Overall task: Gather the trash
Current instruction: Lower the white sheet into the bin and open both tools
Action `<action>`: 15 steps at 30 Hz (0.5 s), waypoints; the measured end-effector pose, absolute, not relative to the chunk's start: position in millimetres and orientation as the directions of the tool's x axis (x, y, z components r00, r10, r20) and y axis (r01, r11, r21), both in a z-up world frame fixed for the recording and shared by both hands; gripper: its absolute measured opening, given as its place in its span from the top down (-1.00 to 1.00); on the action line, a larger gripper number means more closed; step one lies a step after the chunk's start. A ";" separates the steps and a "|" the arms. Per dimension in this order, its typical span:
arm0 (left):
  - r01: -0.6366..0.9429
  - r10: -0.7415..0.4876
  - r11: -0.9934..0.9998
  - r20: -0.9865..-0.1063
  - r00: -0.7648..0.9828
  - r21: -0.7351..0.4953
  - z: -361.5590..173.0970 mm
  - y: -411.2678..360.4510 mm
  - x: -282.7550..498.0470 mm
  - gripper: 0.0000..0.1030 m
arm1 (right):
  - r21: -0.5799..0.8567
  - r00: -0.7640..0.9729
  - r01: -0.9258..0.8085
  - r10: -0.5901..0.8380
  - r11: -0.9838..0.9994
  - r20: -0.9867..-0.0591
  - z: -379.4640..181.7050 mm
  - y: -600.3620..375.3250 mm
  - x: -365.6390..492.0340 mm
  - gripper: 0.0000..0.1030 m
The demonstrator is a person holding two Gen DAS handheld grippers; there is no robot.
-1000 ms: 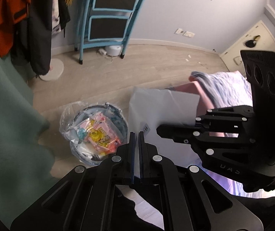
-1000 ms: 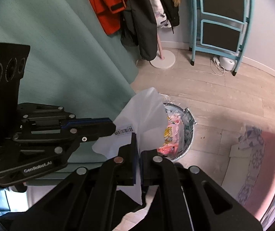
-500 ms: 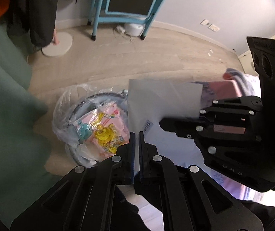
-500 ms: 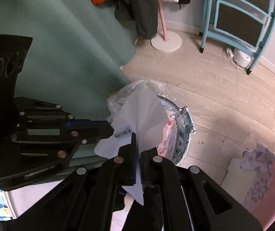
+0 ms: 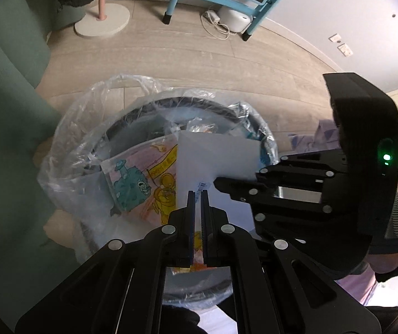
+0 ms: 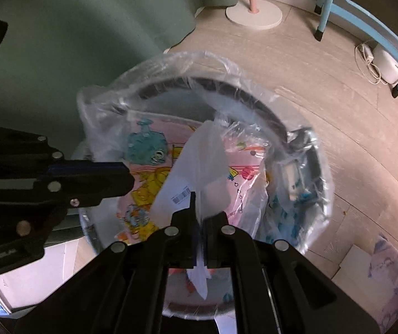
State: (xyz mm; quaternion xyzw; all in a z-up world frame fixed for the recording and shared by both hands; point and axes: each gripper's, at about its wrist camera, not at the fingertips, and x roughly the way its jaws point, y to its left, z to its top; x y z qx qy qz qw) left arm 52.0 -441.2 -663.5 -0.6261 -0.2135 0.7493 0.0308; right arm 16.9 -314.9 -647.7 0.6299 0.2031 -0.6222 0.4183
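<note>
- At far left, the green curtain (image 5: 7, 144) is hanging just beside the bin, so you are working in the gap between fabric and floor.
- The trash bin (image 5: 132, 117) is standing on the wood floor with a clear liner bag (image 5: 68, 128) puffing out over its rim; the loose plastic is keeping the mouth wide for a drop from above.
- Inside the bin, a pink cartoon-printed wrapper (image 5: 140, 178) is lying tilted against the wall, filling much of the opening.
- Your left gripper (image 5: 196, 194) is pointing steeply down over the bin with its jaws closed flat on the near edge of the white sheet (image 5: 215, 153), close to its barcode label.
- That sheet, the piece of trash in hand, is hanging above the bin's mouth, partly over the wrapper, not yet resting in the bin as far as I can judge.
- Your right gripper (image 6: 197, 197) is also pinching the sheet, jaws fully closed on it, with a white corner poking out below the fingers in its own view.
- You are holding it with both grippers probably because a thin sheet flops; two pinches are keeping it spread and steerable.
- At far right, patterned fabric (image 5: 324, 136) is lying on the floor, well apart from the bin.
</note>
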 end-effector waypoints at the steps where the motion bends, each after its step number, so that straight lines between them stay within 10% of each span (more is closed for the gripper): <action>1: 0.222 0.314 -0.907 -0.925 -0.214 -0.359 -665.8 -441.3 51.9 0.95 | 0.274 0.144 0.777 -0.264 -0.567 -0.954 -650.4 -315.5 15.3 0.91; 12: 0.224 0.296 -0.914 -0.933 -0.204 -0.338 -662.4 -444.7 59.1 0.94 | 0.196 0.080 0.811 -0.226 -0.551 -0.971 -647.0 -318.1 14.9 0.87; 13: 0.225 0.292 -0.915 -0.934 -0.206 -0.335 -658.9 -445.5 60.0 0.94 | 0.188 0.075 0.815 -0.223 -0.548 -0.972 -644.1 -318.2 14.5 0.76; 15: 0.230 0.283 -0.916 -0.936 -0.208 -0.328 -648.6 -448.6 64.5 0.94 | 0.177 0.060 0.822 -0.226 -0.541 -0.972 -635.8 -317.4 14.4 -0.31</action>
